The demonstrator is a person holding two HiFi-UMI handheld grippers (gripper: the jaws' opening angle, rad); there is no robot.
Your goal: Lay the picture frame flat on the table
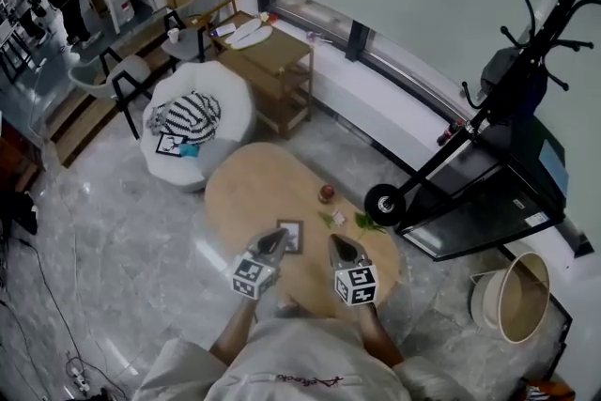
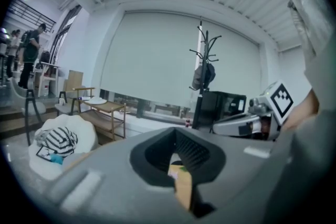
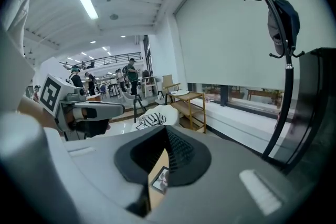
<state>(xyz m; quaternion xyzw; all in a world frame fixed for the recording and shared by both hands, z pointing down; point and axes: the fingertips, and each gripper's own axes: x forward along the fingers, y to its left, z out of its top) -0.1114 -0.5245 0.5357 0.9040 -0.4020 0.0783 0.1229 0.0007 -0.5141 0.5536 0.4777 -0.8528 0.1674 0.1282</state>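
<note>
Two hand-held grippers hover side by side over the near end of the tabletop, the left gripper and the right gripper, each carrying one cube with square markers. Both sets of jaws are closed together with nothing held; only a thin slit of wood shows between them in each gripper view.

One small dark-edged square picture frame sits on the tabletop just beyond the left gripper's tips and between the two grippers; it appears to lie flat, face up. One round red fruit rests farther off, and a few green leaves lie to the right of the frame, near a tiny pale object too small to identify.

The tabletop is a light wooden oval on a grey marbled floor. At the far left stands one white rounded chair holding one black-and-white striped cloth, with one wooden shelf table beyond it. One black coat stand rises at the right before a pale window blind, and one round pale basket sits at the near right.

Distant people at the far left are small and indistinct. The person's arms are cut off at the bottom edge of the head view.
</note>
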